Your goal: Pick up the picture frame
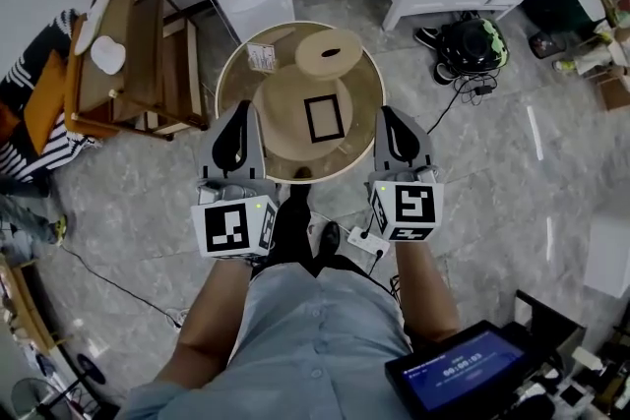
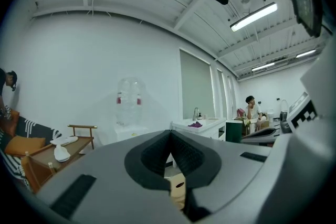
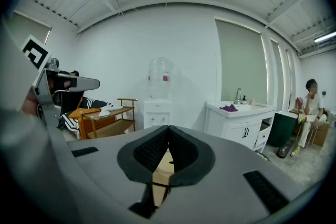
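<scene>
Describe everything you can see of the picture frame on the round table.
The picture frame is a small rectangle with a thin black border around a pale centre; its material is too small to tell. It lies flat, long sides running away from the person, on a pale round board atop the round table. Only the board touches it.

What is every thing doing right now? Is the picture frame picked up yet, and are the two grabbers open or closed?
Picture frame: lying flat on a pale round board on the table, not picked up.
Left gripper: shut, empty, by the table's near edge.
Right gripper: shut, empty, by the table's near edge.
Screen: switched on, glowing blue.
</scene>
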A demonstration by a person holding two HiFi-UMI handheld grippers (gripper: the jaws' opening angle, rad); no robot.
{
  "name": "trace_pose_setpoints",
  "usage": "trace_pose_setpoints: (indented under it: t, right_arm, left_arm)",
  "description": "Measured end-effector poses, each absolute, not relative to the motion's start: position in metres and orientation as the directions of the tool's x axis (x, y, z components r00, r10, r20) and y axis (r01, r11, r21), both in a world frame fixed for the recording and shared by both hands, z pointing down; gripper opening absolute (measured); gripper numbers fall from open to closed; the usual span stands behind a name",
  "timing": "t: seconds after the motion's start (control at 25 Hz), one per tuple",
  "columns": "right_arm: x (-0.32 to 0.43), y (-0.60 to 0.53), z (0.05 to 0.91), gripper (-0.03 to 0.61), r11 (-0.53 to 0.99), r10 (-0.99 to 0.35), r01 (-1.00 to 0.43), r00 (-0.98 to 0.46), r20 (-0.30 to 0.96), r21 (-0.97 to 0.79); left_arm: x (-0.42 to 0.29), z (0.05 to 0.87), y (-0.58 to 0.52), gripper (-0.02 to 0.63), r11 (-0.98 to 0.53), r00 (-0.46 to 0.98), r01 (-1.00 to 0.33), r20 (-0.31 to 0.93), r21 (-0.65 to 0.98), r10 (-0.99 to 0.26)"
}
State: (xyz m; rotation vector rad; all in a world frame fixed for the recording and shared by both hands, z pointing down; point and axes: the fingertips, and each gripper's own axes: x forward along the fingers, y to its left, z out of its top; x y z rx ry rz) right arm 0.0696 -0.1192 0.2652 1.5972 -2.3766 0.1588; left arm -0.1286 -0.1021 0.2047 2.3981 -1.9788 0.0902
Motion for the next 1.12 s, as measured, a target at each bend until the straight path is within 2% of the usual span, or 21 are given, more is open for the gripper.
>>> trace_pose_setpoints:
  t: [0.72,1.12]
  right_arm:
    - [0.031,-0.194,0.440,0.015,0.413,-0.776,-0.911,-0.339,0.533,0.022]
    - [0.039,-0.205,0.546,0.023,0.418,-0.681,-0.908,-0.322,0.657,-0.012]
  left_arm:
    - [-0.165,0.355,-0.194,0.011,-0.215,0.221,-0.975,0.279,0.052,-0.934]
    - [-0.163,0.443,-0.220,0.011,-0.203,0.227,-0.974,0.383,0.103,-0.895]
